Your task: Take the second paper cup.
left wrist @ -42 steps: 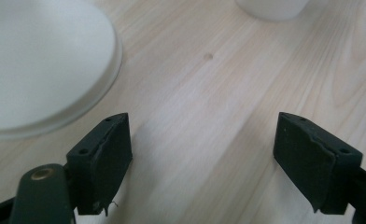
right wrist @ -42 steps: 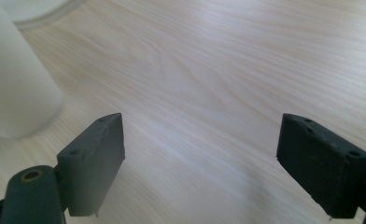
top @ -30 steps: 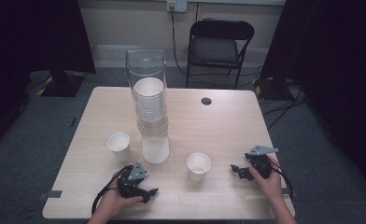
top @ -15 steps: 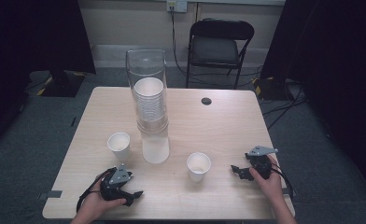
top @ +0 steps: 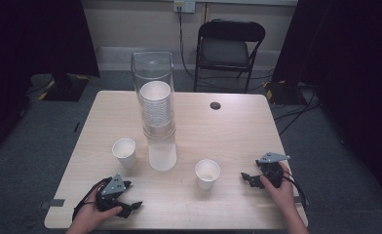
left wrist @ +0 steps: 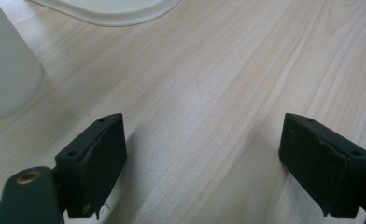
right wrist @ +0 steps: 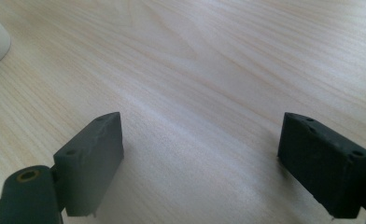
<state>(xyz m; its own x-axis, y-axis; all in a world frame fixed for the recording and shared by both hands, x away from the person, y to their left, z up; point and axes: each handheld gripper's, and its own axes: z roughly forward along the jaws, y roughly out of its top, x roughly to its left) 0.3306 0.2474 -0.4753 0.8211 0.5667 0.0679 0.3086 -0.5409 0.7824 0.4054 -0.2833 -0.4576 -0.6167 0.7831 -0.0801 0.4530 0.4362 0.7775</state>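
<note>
While both claws rest on the table point(top: 228, 126) with jaws spread and empty, the left claw point(top: 125, 207) below a paper cup point(top: 124, 152) and the right claw point(top: 250, 179) beside another cup point(top: 207, 173), a careless reach could topple either or the tall stack point(top: 158, 109).

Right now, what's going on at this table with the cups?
A person sits at the wooden table with a gripper in each hand. The left gripper and right gripper rest near the front edge, fingers open and empty. Two loose paper cups stand either side of a tall cup stack in front of a clear cylinder.
</note>
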